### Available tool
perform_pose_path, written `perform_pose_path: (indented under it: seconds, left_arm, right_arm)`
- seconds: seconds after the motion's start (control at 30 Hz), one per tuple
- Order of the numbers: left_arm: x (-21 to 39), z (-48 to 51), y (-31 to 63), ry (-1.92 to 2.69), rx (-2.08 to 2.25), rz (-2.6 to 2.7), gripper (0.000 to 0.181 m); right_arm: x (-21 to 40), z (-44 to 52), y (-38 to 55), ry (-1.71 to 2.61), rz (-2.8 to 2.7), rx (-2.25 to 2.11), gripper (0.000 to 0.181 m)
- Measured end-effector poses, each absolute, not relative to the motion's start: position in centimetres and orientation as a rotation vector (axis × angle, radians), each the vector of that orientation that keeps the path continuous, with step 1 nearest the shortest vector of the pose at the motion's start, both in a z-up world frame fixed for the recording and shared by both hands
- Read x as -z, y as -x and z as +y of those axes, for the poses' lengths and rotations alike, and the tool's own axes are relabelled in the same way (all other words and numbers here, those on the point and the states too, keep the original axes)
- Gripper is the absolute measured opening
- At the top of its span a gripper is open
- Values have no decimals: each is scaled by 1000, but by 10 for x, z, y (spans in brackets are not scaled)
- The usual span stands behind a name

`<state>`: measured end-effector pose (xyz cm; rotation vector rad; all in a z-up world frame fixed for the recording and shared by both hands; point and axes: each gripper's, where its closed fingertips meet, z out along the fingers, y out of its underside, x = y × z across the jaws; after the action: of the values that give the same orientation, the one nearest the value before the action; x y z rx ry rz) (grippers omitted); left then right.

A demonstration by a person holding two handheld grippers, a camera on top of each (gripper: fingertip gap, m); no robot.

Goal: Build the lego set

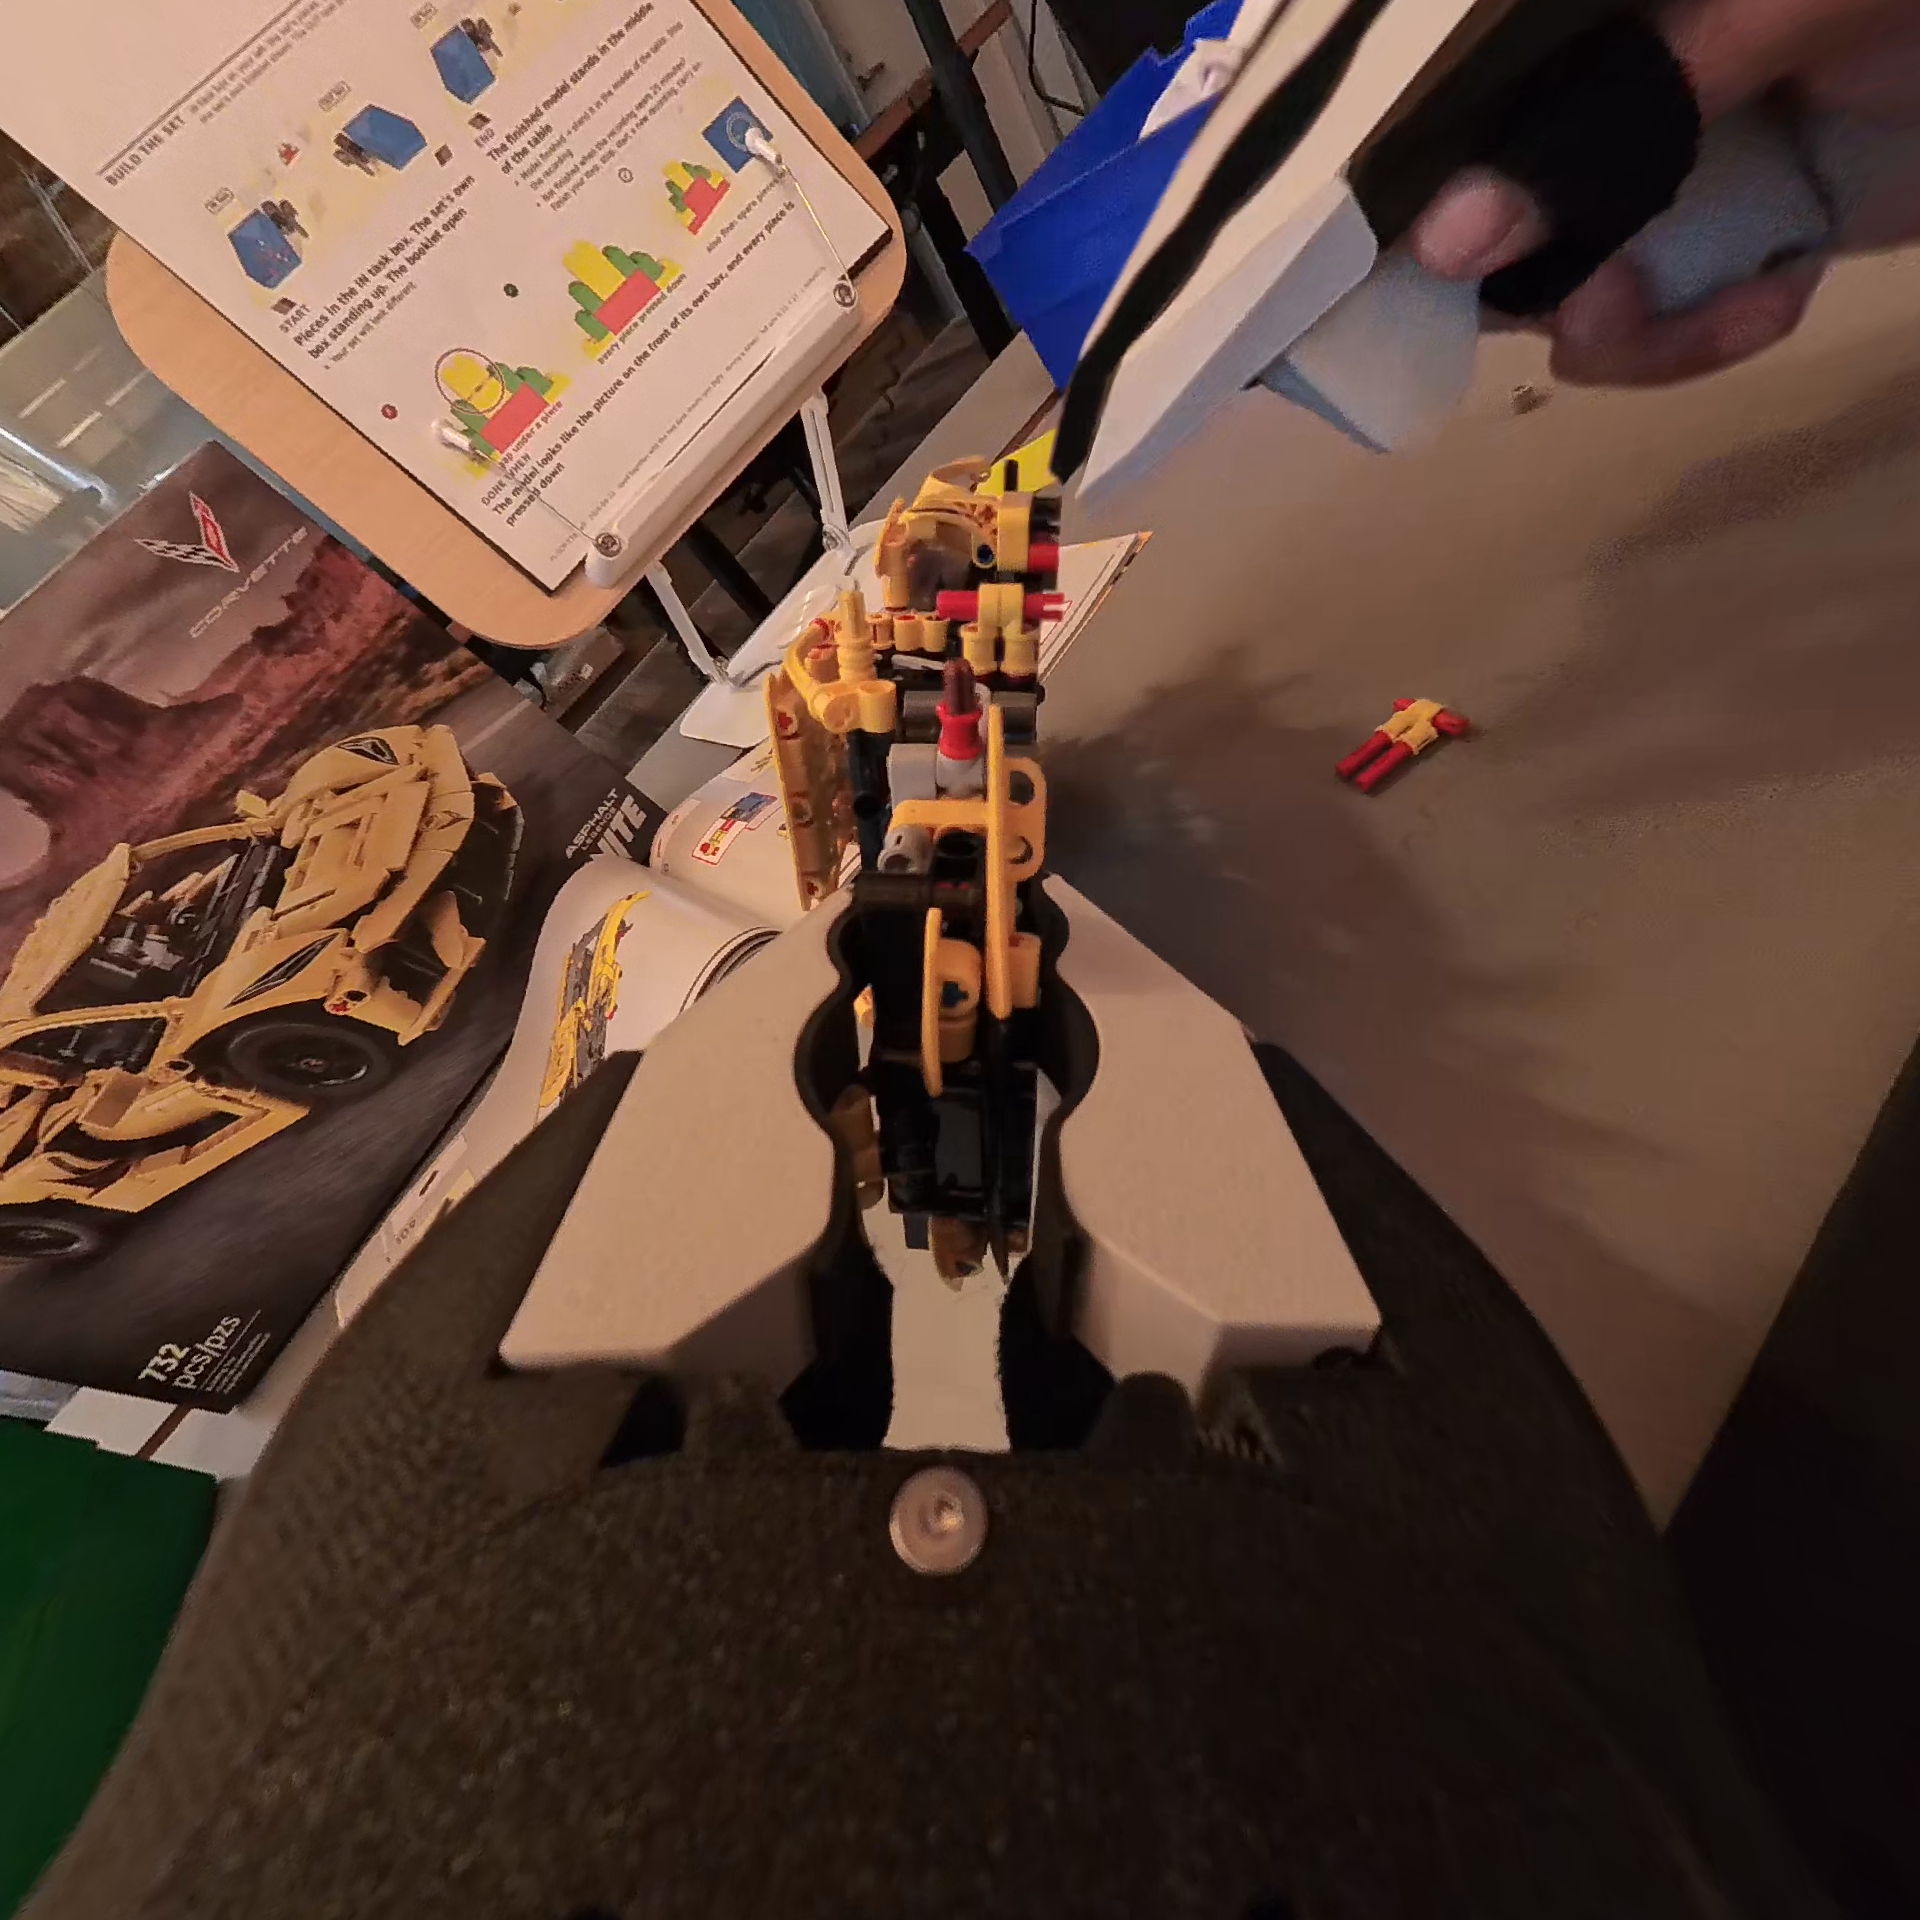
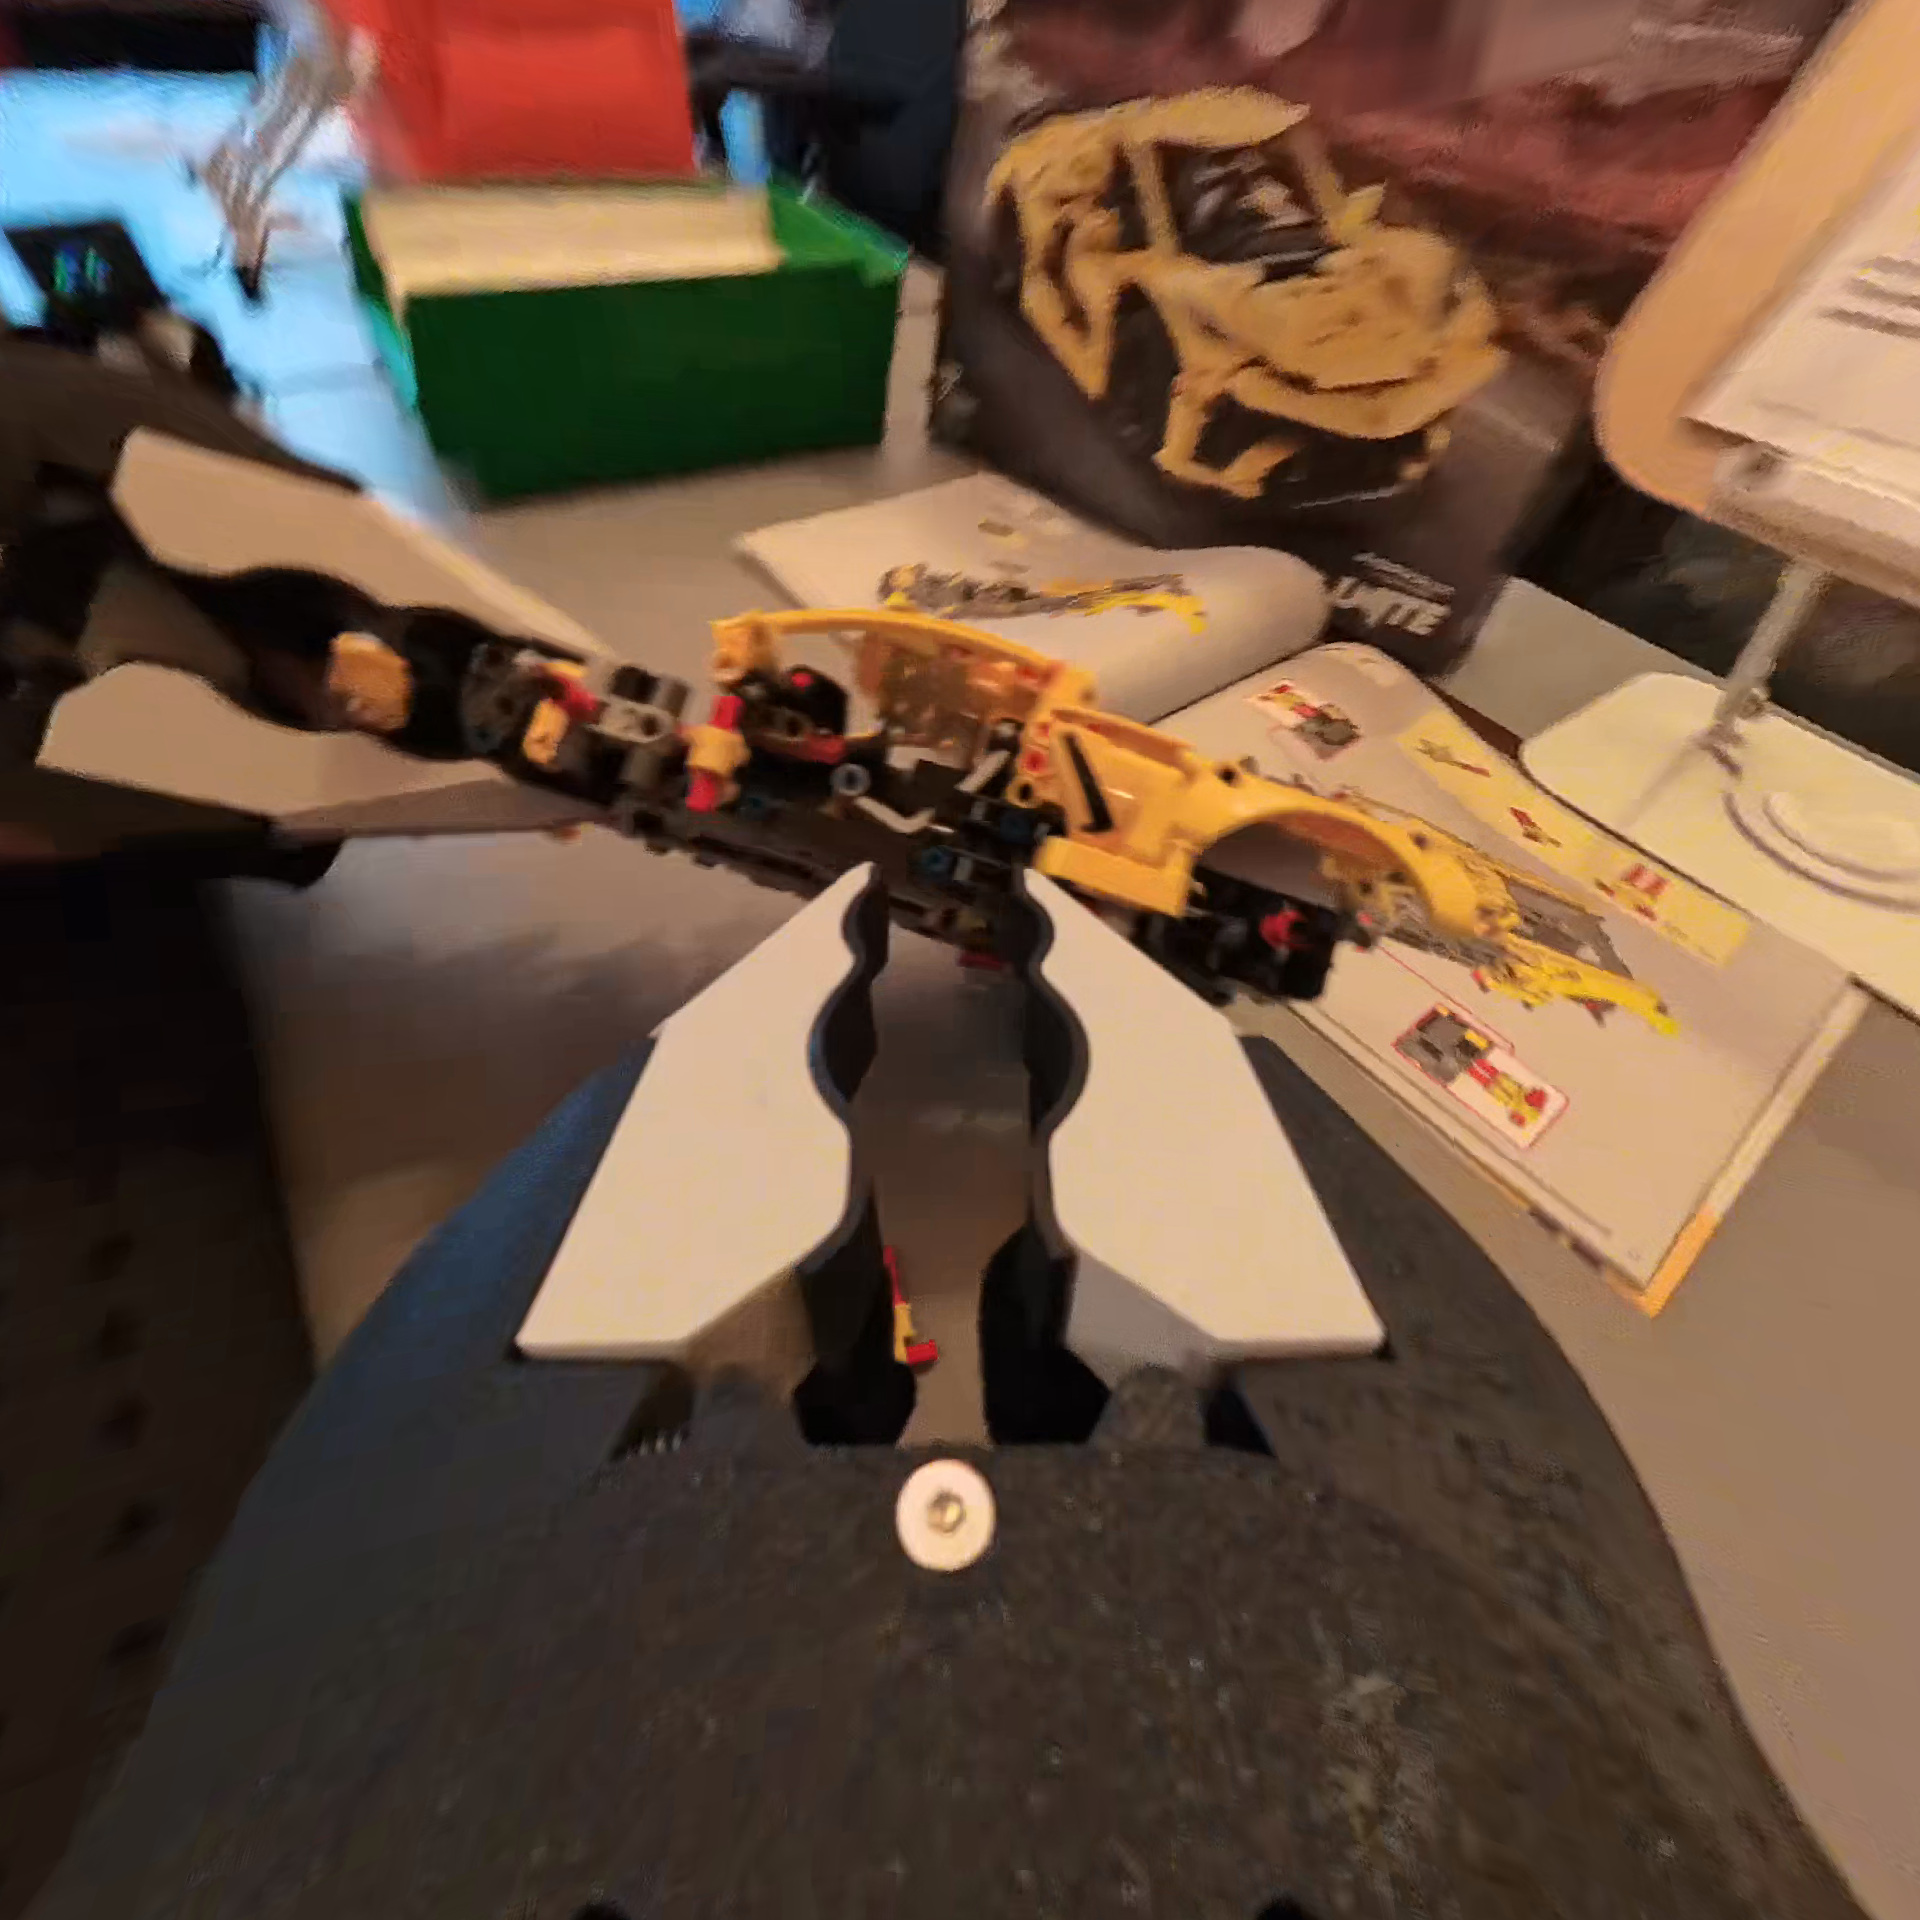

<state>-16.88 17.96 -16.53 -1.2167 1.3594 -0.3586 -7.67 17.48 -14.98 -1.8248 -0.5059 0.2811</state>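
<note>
Left wrist view first: the left tool (image 1: 940,1049) is clamped on the near end of the half-built yellow and black car (image 1: 935,831), which sticks out away from the camera, lifted off the table (image 1: 1558,935). The right tool (image 1: 1070,457) comes in from the top right, held by a hand (image 1: 1621,197), tip just beside the car's far end; can't tell from here if it's touching. A small red and yellow piece (image 1: 1403,736) lies loose on the table, off to the right and well apart from the car. On the left stands the set box (image 1: 239,914), with an open booklet (image 1: 665,935) beside it and an instruction sheet on a stand (image 1: 499,239) behind.

Right wrist view, pretty blurry: the right tool (image 2: 945,914) has its fingers apart, nothing between them, tips right under the middle of the car (image 2: 987,779), close enough that I can't say if they touch. The left tool (image 2: 343,675) grips the car's left end, so it hangs sideways above the table (image 2: 520,987). Booklet (image 2: 1507,935) lies open on the right, box (image 2: 1299,312) behind it, a green bin (image 2: 644,364) far left.
</note>
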Motion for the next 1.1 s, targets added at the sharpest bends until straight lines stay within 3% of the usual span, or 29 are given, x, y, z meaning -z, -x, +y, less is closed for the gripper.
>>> perform_pose_path:
  seconds: [0.13, 0.33, 0.63, 0.9, 0.97, 1.1]
  left_arm:
    - [166, 180, 171, 1211, 363, 1361, 28]
    - [165, 187, 175, 1257, 430, 1326, 29]
    - [165, 188, 175, 1260, 441, 1320, 28]
    - [166, 186, 174, 1246, 424, 1330, 28]
    - [166, 185, 174, 1238, 415, 1336, 28]
    - [165, 188, 175, 1266, 460, 1320, 28]
  right_arm:
    - [159, 174, 46, 1774, -255, -350, 28]
    - [173, 176, 4, 1836, -142, -156, 24]
    - [175, 178, 3, 1841, -80, -311, 22]
    - [157, 166, 66, 1759, -357, -466, 20]
    - [138, 152, 105, 1659, -487, -563, 29]
    - [136, 155, 131, 1645, -743, -256, 34]
